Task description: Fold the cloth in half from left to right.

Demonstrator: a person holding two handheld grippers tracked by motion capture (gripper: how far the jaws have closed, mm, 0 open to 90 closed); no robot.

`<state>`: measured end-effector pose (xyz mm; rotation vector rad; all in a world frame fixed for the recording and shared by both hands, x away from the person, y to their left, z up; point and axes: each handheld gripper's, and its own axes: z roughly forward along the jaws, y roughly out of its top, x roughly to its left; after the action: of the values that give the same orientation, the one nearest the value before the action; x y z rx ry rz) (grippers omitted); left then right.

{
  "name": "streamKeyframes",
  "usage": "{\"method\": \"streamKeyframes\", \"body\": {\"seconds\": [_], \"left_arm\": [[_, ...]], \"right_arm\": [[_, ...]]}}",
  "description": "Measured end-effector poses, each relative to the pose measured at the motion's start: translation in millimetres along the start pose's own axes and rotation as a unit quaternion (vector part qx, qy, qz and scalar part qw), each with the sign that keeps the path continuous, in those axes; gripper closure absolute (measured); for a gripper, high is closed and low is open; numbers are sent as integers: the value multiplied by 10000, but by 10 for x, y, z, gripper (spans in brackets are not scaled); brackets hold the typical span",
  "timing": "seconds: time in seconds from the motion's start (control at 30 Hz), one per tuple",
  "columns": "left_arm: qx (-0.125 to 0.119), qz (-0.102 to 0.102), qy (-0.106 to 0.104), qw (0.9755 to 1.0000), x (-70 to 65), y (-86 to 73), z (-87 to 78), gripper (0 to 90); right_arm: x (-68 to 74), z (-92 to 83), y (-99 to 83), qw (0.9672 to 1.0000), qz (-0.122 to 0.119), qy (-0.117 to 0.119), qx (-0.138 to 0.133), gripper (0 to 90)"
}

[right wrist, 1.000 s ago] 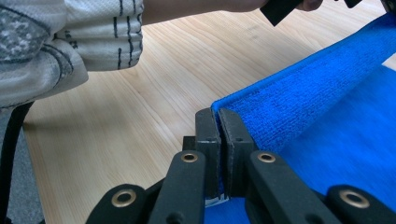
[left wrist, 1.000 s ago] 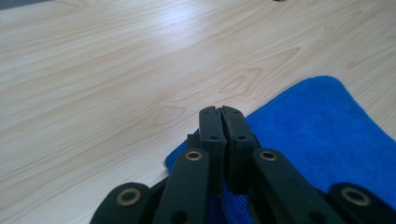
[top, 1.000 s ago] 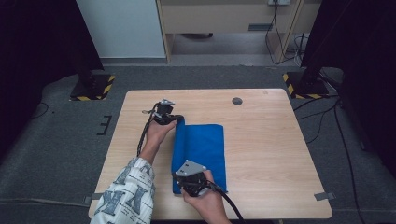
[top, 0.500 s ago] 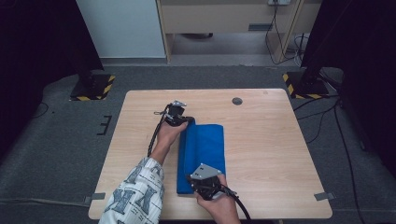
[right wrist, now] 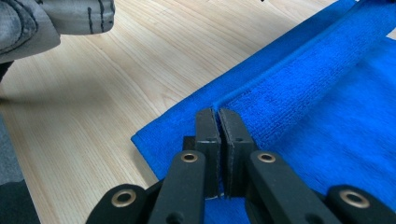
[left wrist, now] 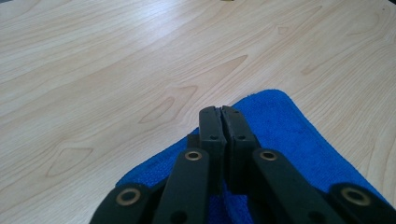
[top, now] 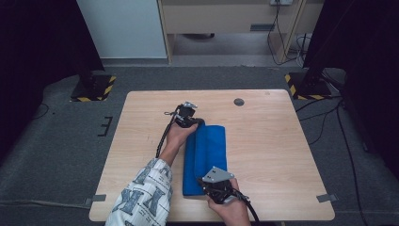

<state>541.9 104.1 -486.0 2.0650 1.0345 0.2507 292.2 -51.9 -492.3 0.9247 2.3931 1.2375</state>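
A blue towel [top: 209, 150] lies lengthwise on the wooden table [top: 277, 141], with its left part doubled over toward the right. My left gripper [top: 197, 122] is at the towel's far left corner, its jaws shut on the cloth edge [left wrist: 289, 135]. My right gripper [top: 207, 182] is at the near left corner, likewise shut on the towel; a raised fold line [right wrist: 299, 70] runs away from its jaws [right wrist: 218, 116]. In the left gripper view the jaws [left wrist: 222, 114] press together over the blue corner.
A small dark round grommet [top: 239, 101] is set in the table near its far edge. A patterned sleeve [top: 141, 197] reaches in from the near left. Bare wood lies to the left and right of the towel. Striped stand bases [top: 91, 89] rest on the floor beyond.
Both hands have moved to the right, carrying the towel's left edge over it. The towel now looks narrower than a second ago.
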Motion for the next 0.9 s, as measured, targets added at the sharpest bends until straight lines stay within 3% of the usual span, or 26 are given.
{"method": "streamKeyframes", "body": {"seconds": [0.13,0.27,0.9], "left_arm": [[-10,16,-76,10000,-46,28,61,878],[131,29,-98,9999,-81,9,142,877],[126,6,-204,9997,-254,56,324,877]], "right_arm": [[-47,-46,-32,10000,57,-28,-20,874],[-77,-76,-81,9999,92,-38,47,874],[-187,-217,-194,9997,196,-163,62,871]]}}
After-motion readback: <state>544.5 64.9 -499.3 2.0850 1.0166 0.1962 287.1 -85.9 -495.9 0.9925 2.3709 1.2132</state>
